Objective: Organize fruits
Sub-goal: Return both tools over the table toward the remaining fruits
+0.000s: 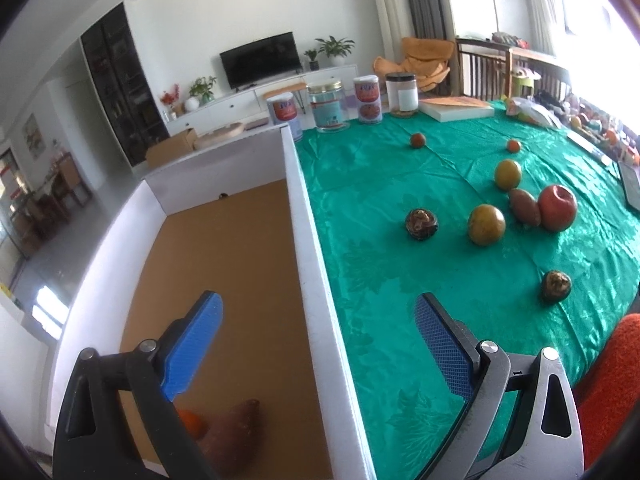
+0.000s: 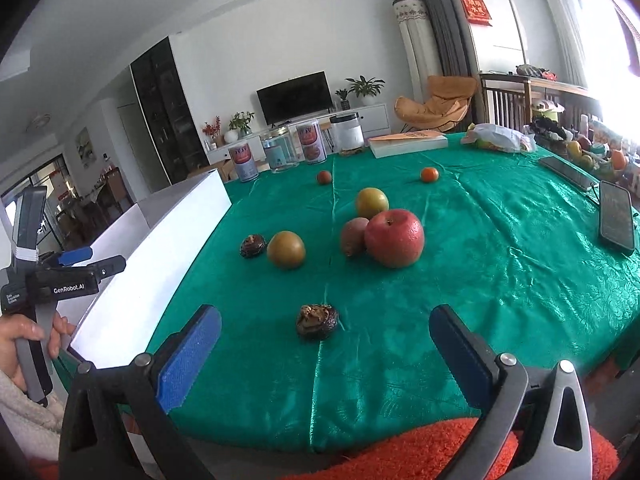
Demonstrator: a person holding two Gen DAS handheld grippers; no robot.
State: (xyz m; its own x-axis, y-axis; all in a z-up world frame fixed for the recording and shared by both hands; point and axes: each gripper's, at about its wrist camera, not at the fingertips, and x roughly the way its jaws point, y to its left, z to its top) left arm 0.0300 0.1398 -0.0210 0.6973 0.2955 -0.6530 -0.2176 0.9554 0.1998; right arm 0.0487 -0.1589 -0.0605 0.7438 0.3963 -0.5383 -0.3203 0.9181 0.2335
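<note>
Mostly surface: shiny green tablecloth [image 2: 480,260], living room behind.
Fruit: red apple [image 2: 394,237], wrinkled dark fruit [image 2: 317,321] on cloth.
Box: white-walled cardboard box [image 1: 298,216].
Left gripper [image 1: 316,344]: wide, empty, astride wall.
Right gripper [image 2: 325,354]: wide, empty.

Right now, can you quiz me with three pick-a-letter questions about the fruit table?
1. Where is the sweet potato?
A. in the white box
B. on the phone
C. inside a jar

2. What colour is the tablecloth?
A. yellow
B. green
C. black

3. How do the right gripper jaws stand?
A. shut on the apple
B. shut on nothing
C. wide open, empty

Answers:
1 A, it lies on the box's brown floor.
2 B, shiny green cloth covers the table.
3 C, both blue pads stand far apart, nothing between them.
</note>
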